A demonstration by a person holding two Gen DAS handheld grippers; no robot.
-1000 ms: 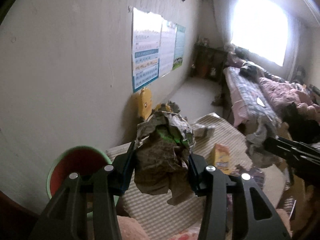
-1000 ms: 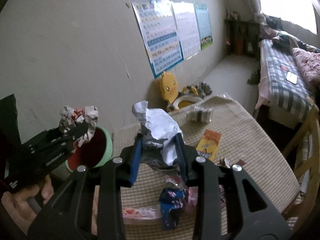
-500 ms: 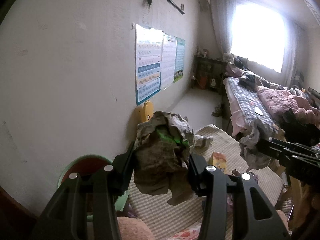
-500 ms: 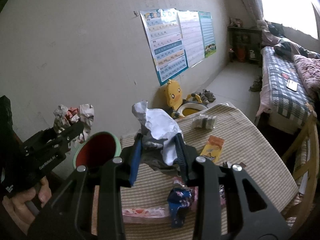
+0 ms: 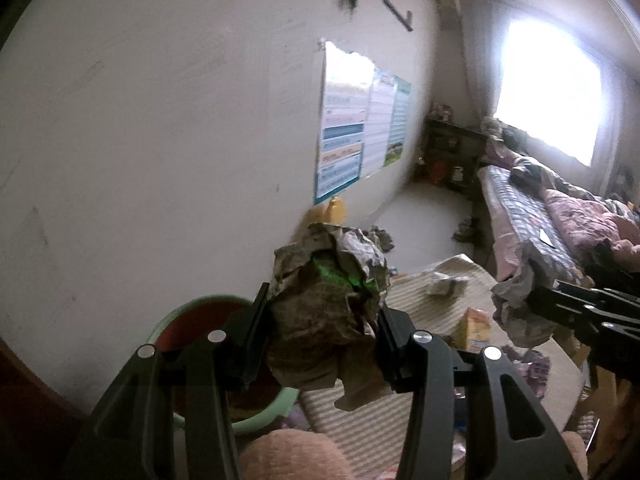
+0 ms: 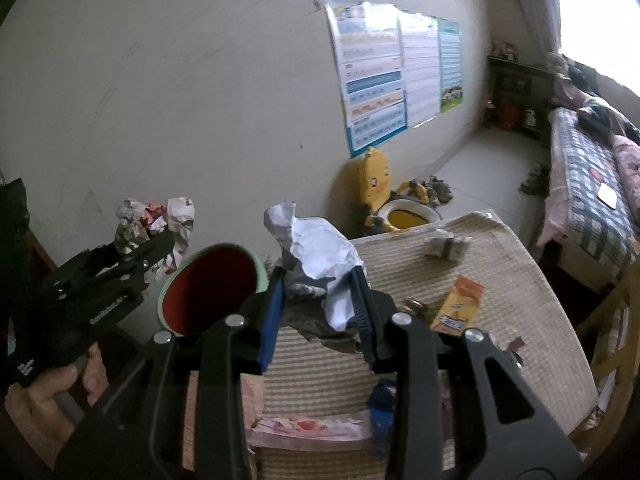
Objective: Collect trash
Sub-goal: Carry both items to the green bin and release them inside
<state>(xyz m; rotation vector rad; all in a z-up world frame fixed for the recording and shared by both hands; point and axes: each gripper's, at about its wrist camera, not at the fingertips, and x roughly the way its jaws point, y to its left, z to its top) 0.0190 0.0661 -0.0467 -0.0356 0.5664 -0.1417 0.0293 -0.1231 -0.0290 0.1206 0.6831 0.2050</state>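
My left gripper (image 5: 320,340) is shut on a crumpled brownish paper wad (image 5: 324,320) with a green patch, held in the air above and right of the green trash bin (image 5: 192,312) with its red inside. In the right wrist view the left gripper (image 6: 160,248) and its wad (image 6: 154,222) hang left of the bin (image 6: 212,284). My right gripper (image 6: 318,312) is shut on a crumpled white and grey paper (image 6: 316,256), just right of the bin's rim. In the left wrist view it shows at the right (image 5: 520,300) with its paper (image 5: 516,308).
A table with a striped beige cloth (image 6: 500,288) carries an orange packet (image 6: 456,308), a folded paper bundle (image 6: 446,244), a blue wrapper (image 6: 382,404) and a pink packet (image 6: 312,428). A yellow duck potty (image 6: 384,196) stands by the wall. A bed (image 6: 592,184) is at the right.
Both grippers have risen and pulled back a little with their papers held. The bin now sits lower and closer to the fingers in both views.
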